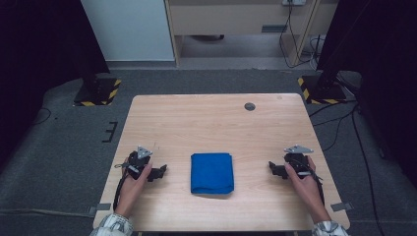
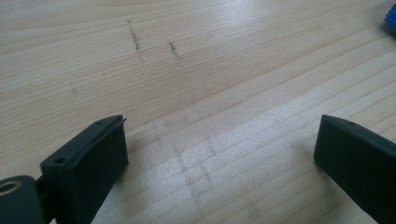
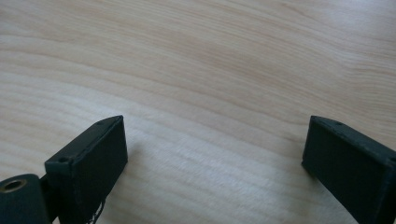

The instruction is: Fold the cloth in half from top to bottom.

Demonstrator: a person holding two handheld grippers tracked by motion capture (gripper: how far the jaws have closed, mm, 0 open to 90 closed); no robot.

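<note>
A folded blue cloth lies flat on the wooden table, near its front edge and midway between my hands. My left gripper rests on the table to the cloth's left, pointing toward it, a short gap away. In the left gripper view it stands open over bare wood, and a corner of the blue cloth shows at the top right. My right gripper sits to the cloth's right, also aimed at it. Its jaws are spread wide with nothing between them.
A dark round grommet is set into the table near its far edge. Black stands with yellow-striped bases flank the table's far corners on the grey floor. Cables run along the floor at the right.
</note>
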